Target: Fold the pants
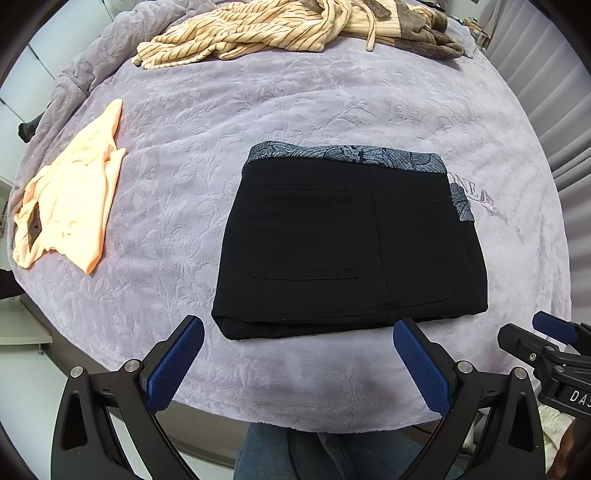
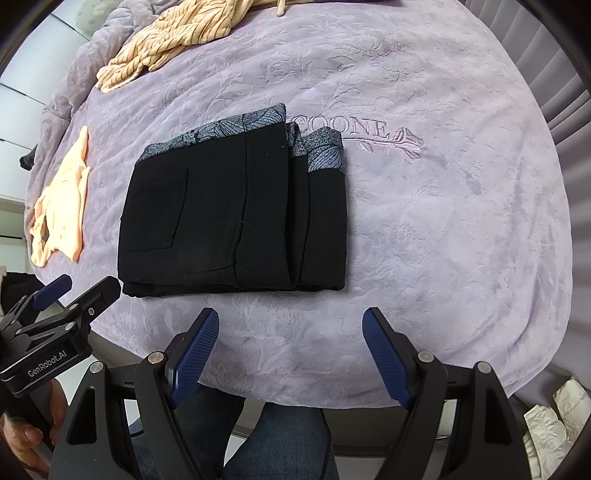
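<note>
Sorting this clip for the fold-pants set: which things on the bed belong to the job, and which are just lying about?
Belongs to the job:
- folded black pants with grey leaf-print waistband
- left gripper, jaws open, empty
- right gripper, jaws open, empty

Just lying about:
- plain peach top
- striped cream garment
- brown plush garment
- embossed lilac blanket, only the work surface

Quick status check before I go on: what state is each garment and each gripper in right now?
Black pants: folded into a flat stack, lying free on the blanket.
Peach top: unfolded, lying flat and rumpled.
Striped garment: unfolded, bunched in a heap.
Left gripper: open, holding nothing.
Right gripper: open, holding nothing.
</note>
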Action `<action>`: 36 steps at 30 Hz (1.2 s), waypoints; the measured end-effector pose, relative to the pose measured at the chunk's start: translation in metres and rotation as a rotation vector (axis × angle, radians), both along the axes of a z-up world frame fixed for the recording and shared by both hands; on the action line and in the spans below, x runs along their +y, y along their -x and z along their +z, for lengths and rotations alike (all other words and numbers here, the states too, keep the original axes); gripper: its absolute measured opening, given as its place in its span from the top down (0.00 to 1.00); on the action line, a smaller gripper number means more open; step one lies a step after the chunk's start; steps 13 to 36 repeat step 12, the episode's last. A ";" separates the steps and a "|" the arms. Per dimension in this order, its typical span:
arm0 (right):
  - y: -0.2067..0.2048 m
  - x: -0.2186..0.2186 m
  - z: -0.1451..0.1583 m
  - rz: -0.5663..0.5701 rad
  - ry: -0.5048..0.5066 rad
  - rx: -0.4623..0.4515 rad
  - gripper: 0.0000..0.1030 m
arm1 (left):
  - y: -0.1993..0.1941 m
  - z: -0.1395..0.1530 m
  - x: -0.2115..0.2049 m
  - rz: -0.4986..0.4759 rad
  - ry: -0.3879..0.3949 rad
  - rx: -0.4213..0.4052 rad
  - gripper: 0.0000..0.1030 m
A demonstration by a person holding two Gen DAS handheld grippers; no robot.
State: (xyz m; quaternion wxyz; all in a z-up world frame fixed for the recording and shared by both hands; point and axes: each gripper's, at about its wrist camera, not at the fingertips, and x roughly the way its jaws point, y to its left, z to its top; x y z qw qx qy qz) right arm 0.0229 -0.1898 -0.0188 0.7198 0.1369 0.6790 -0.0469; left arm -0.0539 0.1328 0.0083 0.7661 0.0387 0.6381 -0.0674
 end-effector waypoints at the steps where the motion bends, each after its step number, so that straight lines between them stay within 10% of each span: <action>1: 0.000 0.000 0.000 0.001 0.001 -0.001 0.20 | 0.000 0.000 0.000 0.002 -0.002 -0.003 0.00; 36: -0.001 0.004 0.001 0.009 0.007 -0.003 0.20 | 0.000 0.007 0.004 0.014 0.021 -0.050 0.00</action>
